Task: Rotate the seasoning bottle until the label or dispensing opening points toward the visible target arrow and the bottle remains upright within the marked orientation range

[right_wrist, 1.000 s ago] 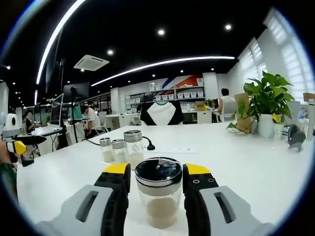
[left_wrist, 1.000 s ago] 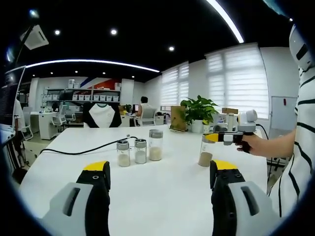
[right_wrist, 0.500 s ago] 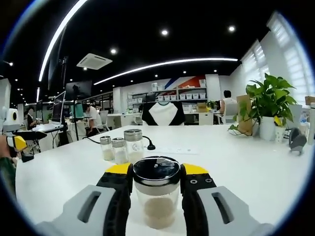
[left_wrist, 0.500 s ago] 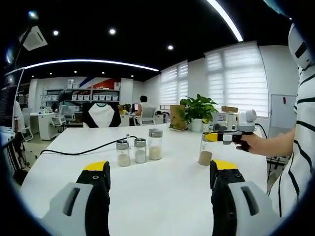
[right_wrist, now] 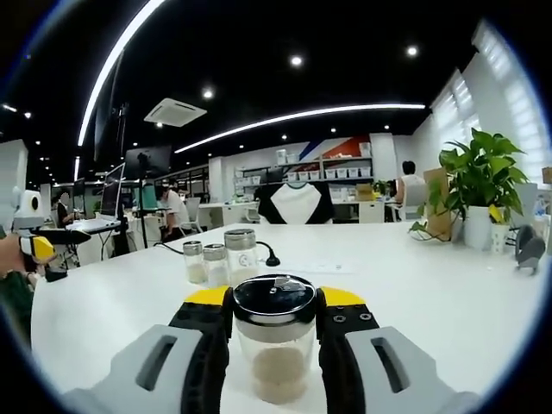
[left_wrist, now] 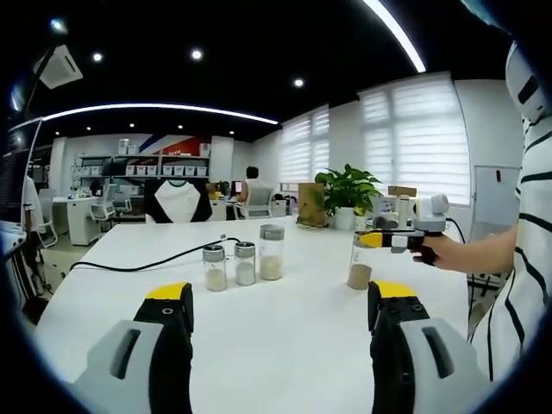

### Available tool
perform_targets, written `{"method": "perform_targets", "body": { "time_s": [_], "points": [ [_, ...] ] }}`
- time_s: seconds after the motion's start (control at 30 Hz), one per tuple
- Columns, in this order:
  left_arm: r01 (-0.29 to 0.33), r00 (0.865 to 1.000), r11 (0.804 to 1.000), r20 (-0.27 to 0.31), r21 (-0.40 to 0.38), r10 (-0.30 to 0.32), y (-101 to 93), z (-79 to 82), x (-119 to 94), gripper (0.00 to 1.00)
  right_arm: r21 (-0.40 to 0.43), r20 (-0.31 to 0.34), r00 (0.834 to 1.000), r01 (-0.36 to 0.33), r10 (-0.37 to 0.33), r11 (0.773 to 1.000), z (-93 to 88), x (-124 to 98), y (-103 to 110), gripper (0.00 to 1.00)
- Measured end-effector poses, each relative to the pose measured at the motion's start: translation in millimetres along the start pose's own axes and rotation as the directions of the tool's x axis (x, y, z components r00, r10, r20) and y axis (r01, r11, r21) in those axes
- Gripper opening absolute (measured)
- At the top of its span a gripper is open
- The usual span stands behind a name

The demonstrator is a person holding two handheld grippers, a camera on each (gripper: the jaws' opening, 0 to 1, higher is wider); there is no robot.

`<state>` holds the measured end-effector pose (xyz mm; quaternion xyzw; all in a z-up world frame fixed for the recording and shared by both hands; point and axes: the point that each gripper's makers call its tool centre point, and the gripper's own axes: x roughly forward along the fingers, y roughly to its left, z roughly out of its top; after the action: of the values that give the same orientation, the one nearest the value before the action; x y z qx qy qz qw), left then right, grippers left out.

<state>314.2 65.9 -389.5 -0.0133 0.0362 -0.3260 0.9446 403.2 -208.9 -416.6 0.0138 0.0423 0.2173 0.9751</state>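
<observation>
My right hand-held gripper point(right_wrist: 274, 321) is clamped on the bottle point(right_wrist: 274, 345), its yellow-tipped jaws pressed against the glass on either side just under the black cap point(right_wrist: 274, 299). The bottle stands upright on the white tabletop point(right_wrist: 448, 285), with pale seasoning settled in its lower part. From the left gripper view I see that same bottle point(left_wrist: 360, 263) off to the right, held by the right hand-held gripper point(left_wrist: 373, 241) in a person's hand point(left_wrist: 431, 252), with a striped sleeve point(left_wrist: 522, 259) at the edge. My left hand-held gripper point(left_wrist: 280, 302) hovers over bare tabletop point(left_wrist: 276, 345) with its jaws spread wide and nothing between them. Three more bottles stand in a tight row near the middle of the tabletop: two short ones point(left_wrist: 215, 268) point(left_wrist: 247, 264) and a taller one point(left_wrist: 272, 254). In the right gripper view the row sits beyond the held bottle, slightly left point(right_wrist: 221, 256). A black cable point(left_wrist: 138, 267) runs across the tabletop toward that row. A potted plant point(right_wrist: 479, 185) stands near the far right edge of the tabletop. I cannot make out any label or arrow.
</observation>
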Motion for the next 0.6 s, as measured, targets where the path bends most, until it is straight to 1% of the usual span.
{"method": "perform_targets", "body": {
  "time_s": [0.33, 0.4, 0.6],
  "points": [
    [0.0, 1.0, 1.0, -0.002, 0.002, 0.0, -0.2, 0.3, 0.8, 0.88, -0.005, 0.006, 0.996, -0.093, 0.093, 0.996, 0.6, -0.4, 2.7, 0.37],
    [0.001, 1.0, 1.0, -0.002, 0.003, -0.001, -0.6, 0.3, 1.0, 0.88, 0.003, 0.008, 0.994, -0.113, 0.113, 0.994, 0.1, -1.1, 0.1, 0.37],
    [0.0, 1.0, 1.0, -0.006, 0.005, 0.0, -0.8, -0.1, 0.5, 0.88, 0.016, 0.022, 0.985, -0.171, 0.171, 0.985, -0.3, -0.7, 1.4, 0.37]
  ]
}}
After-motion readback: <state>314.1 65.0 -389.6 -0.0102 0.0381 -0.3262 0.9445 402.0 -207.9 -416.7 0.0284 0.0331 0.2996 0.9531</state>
